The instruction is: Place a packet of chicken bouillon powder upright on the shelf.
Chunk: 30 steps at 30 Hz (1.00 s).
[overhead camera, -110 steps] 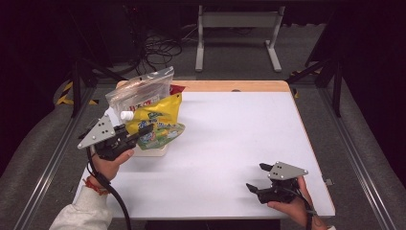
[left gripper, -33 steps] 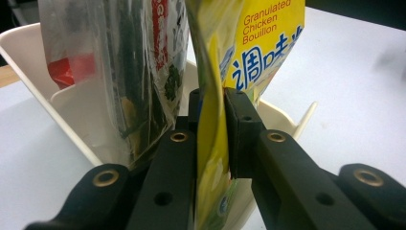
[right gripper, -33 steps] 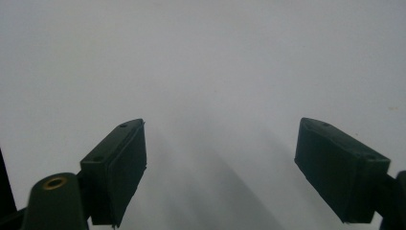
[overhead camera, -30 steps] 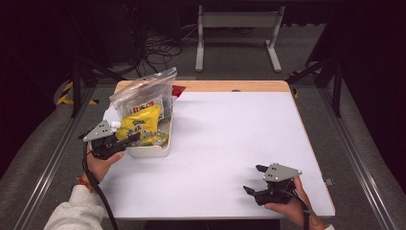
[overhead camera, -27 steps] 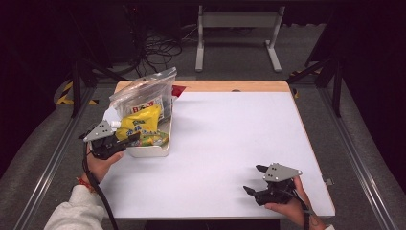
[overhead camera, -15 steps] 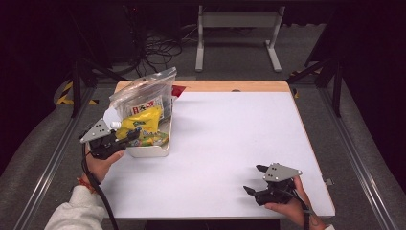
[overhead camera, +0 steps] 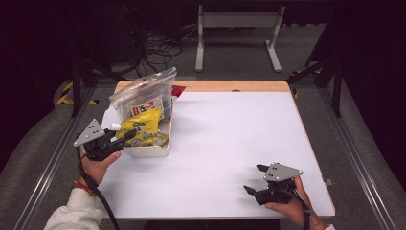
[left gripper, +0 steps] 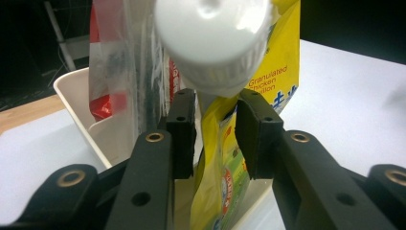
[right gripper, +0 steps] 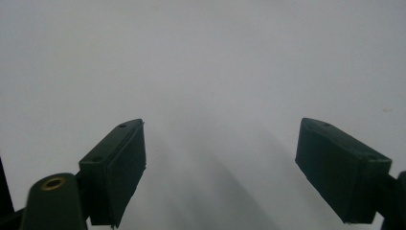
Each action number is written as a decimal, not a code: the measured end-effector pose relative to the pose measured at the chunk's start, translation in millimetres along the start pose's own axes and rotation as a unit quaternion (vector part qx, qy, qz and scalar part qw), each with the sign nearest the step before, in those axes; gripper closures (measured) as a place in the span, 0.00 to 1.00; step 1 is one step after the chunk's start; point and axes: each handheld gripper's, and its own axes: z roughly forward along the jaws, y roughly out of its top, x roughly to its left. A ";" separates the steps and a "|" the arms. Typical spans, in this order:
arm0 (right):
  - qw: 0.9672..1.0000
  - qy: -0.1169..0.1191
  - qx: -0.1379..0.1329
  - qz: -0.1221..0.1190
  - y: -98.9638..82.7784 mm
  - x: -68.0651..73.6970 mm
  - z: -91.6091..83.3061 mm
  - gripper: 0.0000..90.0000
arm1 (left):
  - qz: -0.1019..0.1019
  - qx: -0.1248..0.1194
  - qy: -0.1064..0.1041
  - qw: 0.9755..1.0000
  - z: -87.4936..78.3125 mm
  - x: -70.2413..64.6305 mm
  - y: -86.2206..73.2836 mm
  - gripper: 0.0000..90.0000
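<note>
Left gripper view: yellow pouch [left gripper: 225,158] with white cap [left gripper: 213,43] stands between just-opening fingers [left gripper: 184,129], unpressed.

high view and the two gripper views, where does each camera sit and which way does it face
High view: above the person's side, looking forward and down on the table; both hands show.
Left gripper view: on the left gripper, facing the yellow pouch and its white cap in the white tray.
Right gripper view: on the right gripper, facing bare tabletop.
Shared: pouch and tray also show from high.
</note>
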 end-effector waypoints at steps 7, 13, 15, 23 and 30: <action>1.000 0.001 0.000 -0.003 1.1 0.1 1.1 0.20 | -0.005 0.005 0.017 1.000 -4.6 -2.1 -4.7 0.71; 1.000 -0.002 0.000 -0.003 2.2 -0.4 0.9 0.20 | -0.017 0.006 0.044 0.999 -11.0 -9.1 -11.2 0.63; 1.000 -0.002 -0.001 -0.003 2.8 -0.5 0.7 0.20 | -0.016 0.007 0.059 0.998 -13.6 -13.3 -13.4 0.60; 1.000 -0.007 -0.004 -0.005 4.6 -1.4 -0.6 0.20 | -0.022 0.014 0.100 0.995 -19.2 -28.9 -20.4 0.36; 1.000 -0.011 -0.007 -0.003 4.5 -4.3 -1.7 0.20 | -0.019 0.013 0.099 0.995 -20.2 -39.3 -20.1 0.27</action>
